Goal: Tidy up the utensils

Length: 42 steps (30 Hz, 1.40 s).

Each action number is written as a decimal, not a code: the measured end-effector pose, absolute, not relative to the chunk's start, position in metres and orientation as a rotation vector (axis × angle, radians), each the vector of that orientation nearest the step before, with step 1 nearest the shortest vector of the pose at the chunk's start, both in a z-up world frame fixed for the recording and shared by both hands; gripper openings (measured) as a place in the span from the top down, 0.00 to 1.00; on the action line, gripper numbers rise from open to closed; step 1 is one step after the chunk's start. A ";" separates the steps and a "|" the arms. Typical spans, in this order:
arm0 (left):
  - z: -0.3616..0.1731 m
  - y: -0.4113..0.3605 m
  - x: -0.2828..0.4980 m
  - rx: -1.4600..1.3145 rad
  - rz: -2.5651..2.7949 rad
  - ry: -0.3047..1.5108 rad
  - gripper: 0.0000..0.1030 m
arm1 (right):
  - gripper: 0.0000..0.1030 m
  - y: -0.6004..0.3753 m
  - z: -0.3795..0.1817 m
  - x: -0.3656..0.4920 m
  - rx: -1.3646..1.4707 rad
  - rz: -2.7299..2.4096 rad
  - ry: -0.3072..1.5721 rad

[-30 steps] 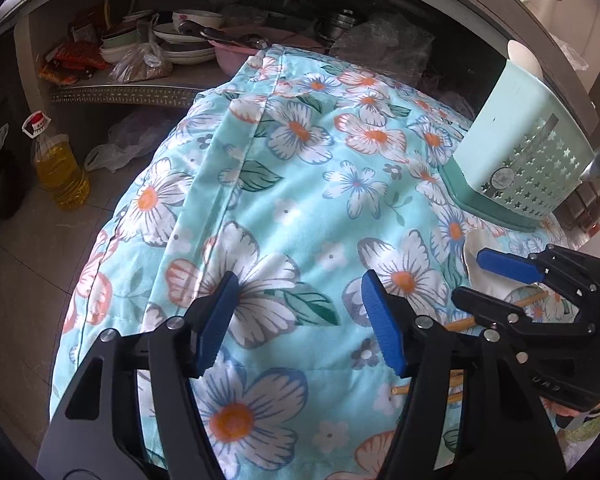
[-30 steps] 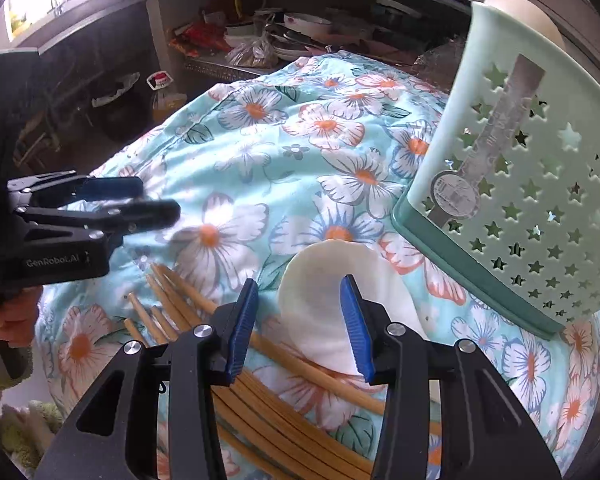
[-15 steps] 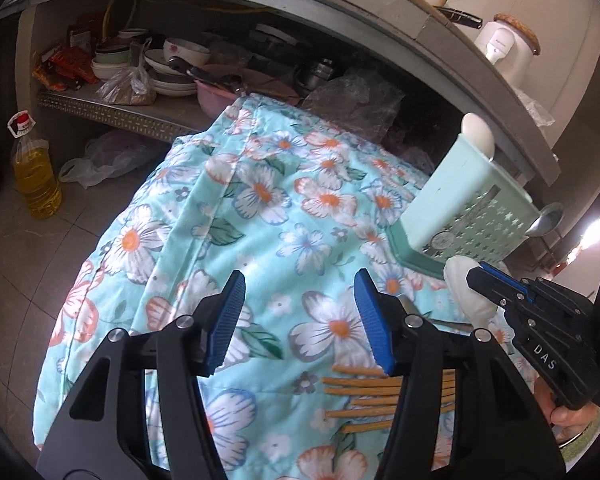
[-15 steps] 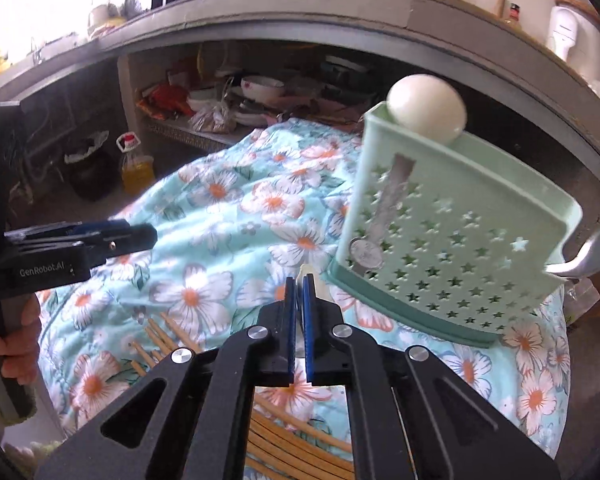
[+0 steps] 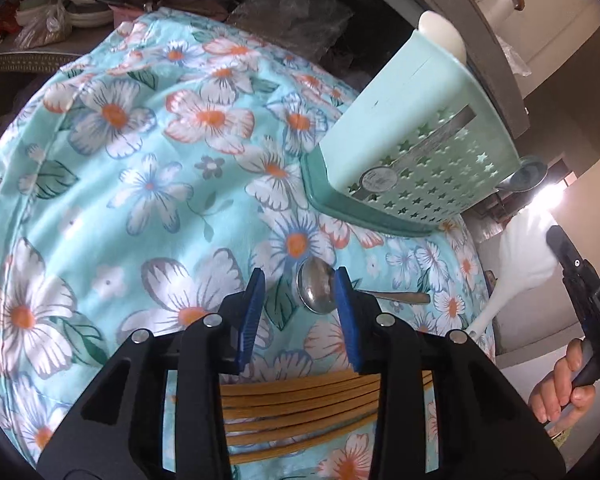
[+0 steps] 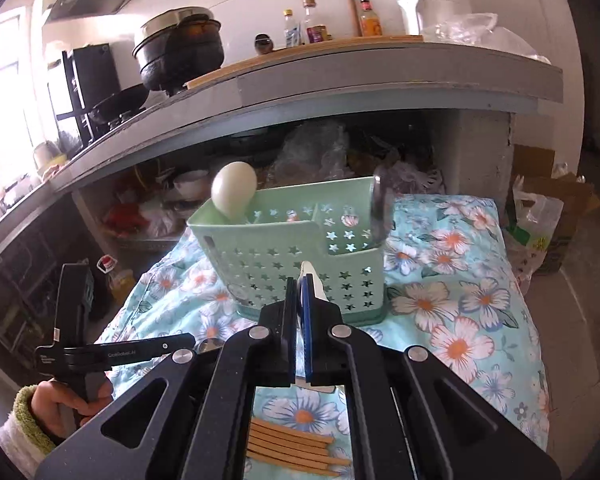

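A metal spoon (image 5: 316, 292) lies on the flowered cloth (image 5: 148, 184). Its bowl sits between the closing jaws of my left gripper (image 5: 299, 314), near the right pad; the pads are not pressing on it. Several wooden chopsticks (image 5: 300, 408) lie under that gripper. My right gripper (image 6: 298, 300) is shut on a white spoon (image 6: 312, 276) and holds it in the air in front of the mint star-holed basket (image 6: 300, 248). In the left wrist view the white spoon (image 5: 528, 248) is blurred, to the right of the basket (image 5: 412, 168). A white spoon (image 6: 234, 192) and a metal one (image 6: 380, 208) stand in the basket.
A grey counter (image 6: 380, 80) overhangs the cloth, with pots and bottles on top. Bowls and bags fill the shelf (image 5: 60, 4) under it. An oil bottle (image 6: 118, 276) stands on the floor at the left. A cardboard box and bag (image 6: 548, 216) sit at the right.
My right gripper shut on the white spoon and raised it off the cloth towards the basket. My left gripper moved right over the metal spoon and its jaws narrowed.
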State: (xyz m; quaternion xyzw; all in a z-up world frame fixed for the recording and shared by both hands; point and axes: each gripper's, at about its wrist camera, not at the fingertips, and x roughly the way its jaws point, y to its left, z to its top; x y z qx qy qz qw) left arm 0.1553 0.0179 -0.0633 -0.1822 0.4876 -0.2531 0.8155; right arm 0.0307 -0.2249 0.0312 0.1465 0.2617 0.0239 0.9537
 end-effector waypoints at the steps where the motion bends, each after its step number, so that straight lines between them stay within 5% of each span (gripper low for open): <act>1: -0.067 0.016 0.157 -0.389 -0.528 1.060 0.69 | 0.97 -0.229 0.029 0.029 0.314 0.046 0.530; 9: -0.080 0.014 0.172 -0.481 -0.505 1.117 0.71 | 0.97 -0.253 0.017 0.019 0.424 0.077 0.512; 15: -0.081 0.009 0.171 -0.482 -0.485 1.106 0.98 | 0.97 -0.256 0.015 0.016 0.447 0.080 0.498; 17: -0.073 0.008 0.167 -0.461 -0.485 1.078 0.98 | 0.97 -0.257 0.015 0.015 0.450 0.079 0.495; 35: 0.153 0.020 0.075 -0.181 -0.524 0.351 1.00 | 0.97 -0.260 0.022 0.008 0.457 0.086 0.465; 42: 0.178 -0.008 0.085 0.040 -0.378 0.194 1.00 | 0.97 -0.262 0.026 0.003 0.471 0.102 0.447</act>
